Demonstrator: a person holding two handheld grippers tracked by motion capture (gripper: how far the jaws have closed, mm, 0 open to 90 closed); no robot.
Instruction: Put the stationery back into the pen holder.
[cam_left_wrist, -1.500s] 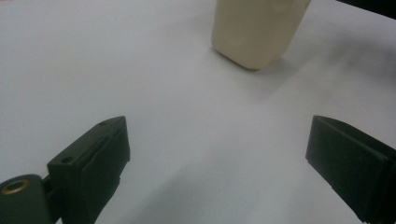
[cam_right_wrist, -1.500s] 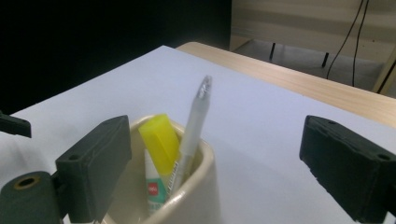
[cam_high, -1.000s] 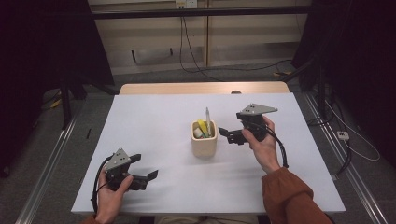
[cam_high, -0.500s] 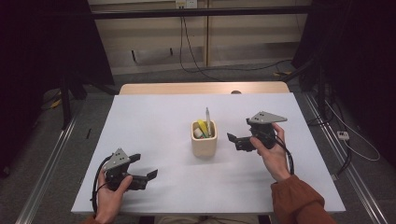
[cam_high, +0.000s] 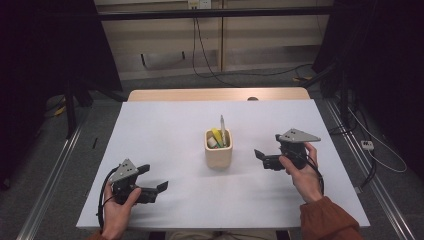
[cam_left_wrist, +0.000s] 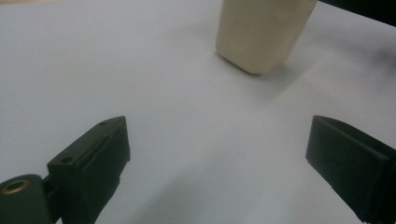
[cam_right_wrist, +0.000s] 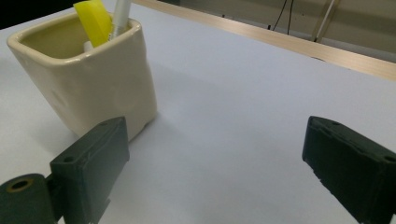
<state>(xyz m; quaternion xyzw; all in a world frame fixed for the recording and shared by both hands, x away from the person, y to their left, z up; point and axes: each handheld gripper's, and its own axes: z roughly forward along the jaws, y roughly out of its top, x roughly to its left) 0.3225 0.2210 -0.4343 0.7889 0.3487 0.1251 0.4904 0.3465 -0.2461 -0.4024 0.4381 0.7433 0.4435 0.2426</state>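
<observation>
Cream glazed ceramic square cup (cam_high: 218, 148) upright near centre of white-covered table (cam_high: 165, 130); holds yellow flat piece (cam_high: 217, 135), white pen-like stick (cam_high: 222, 129), small items too small to identify; left gripper (cam_high: 159, 188) low at table's near-left, well apart from cup, jaws spread, nothing between; right gripper (cam_high: 258, 155) near cup's right side, not touching, jaws spread, empty; cup beside its jaws in right gripper view (cam_right_wrist: 88, 70).
</observation>
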